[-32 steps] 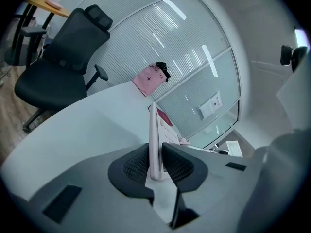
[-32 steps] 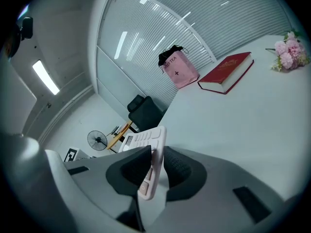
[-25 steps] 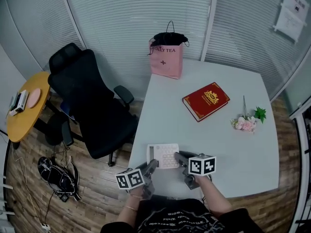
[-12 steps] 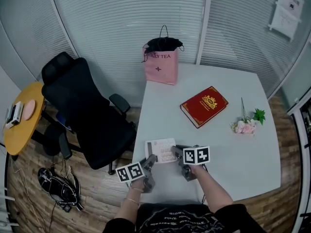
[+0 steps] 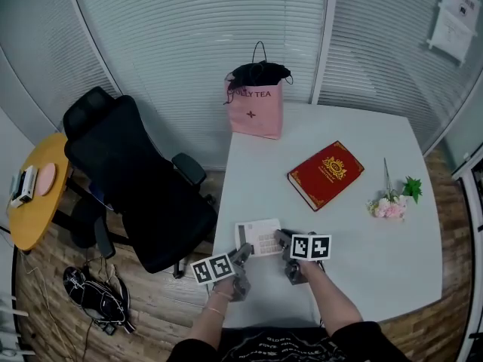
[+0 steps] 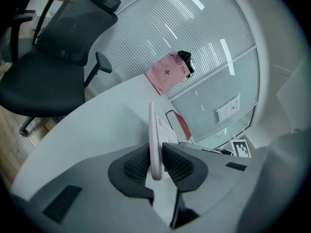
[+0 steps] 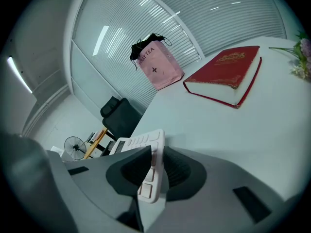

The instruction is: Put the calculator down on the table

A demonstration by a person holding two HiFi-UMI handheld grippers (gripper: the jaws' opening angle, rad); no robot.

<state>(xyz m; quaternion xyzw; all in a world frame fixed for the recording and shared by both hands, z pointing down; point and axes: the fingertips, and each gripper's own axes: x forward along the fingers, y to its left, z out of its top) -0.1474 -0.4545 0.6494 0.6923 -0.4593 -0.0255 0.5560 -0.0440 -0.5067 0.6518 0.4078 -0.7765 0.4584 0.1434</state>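
A white calculator [image 5: 259, 237] hangs just over the near left part of the white table [image 5: 362, 225], keys up. My left gripper [image 5: 243, 253] is shut on its left end; in the left gripper view the calculator [image 6: 154, 140] stands edge-on between the two pads. My right gripper [image 5: 284, 239] is shut on its right end, and in the right gripper view the calculator [image 7: 141, 154] sits clamped between the black pads. Whether its underside touches the table I cannot tell.
A red book [image 5: 324, 173] lies mid-table, pink flowers [image 5: 391, 204] at the right edge, a pink bag [image 5: 256, 100] at the far left corner. A black office chair [image 5: 136, 179] stands left of the table, a yellow round table [image 5: 34, 194] farther left, shoes [image 5: 94, 296] on the floor.
Both grippers have carried the calculator a little toward the table's near left edge and lower. The grips are unchanged.
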